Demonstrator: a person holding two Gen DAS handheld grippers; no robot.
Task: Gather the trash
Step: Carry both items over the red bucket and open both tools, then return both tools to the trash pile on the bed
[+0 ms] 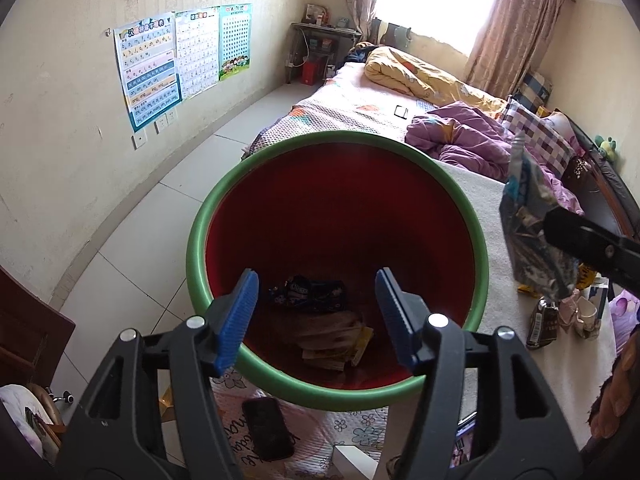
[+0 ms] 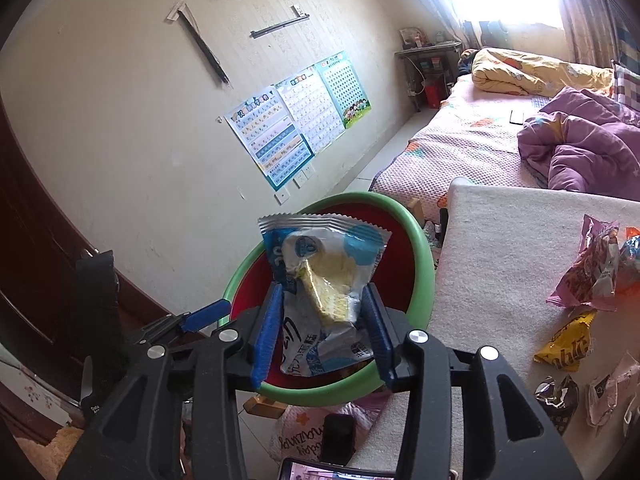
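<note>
A red bin with a green rim stands by the white table; it also shows in the right wrist view. Inside lie an Oreo wrapper and other wrappers. My left gripper is open and empty, right above the bin's near rim. My right gripper is shut on a blue and white snack packet and holds it over the bin; the packet also shows in the left wrist view. More wrappers lie on the table.
The white table is right of the bin. A black phone lies on a floral cloth below the bin. A bed with purple and yellow quilts is beyond. Posters hang on the left wall.
</note>
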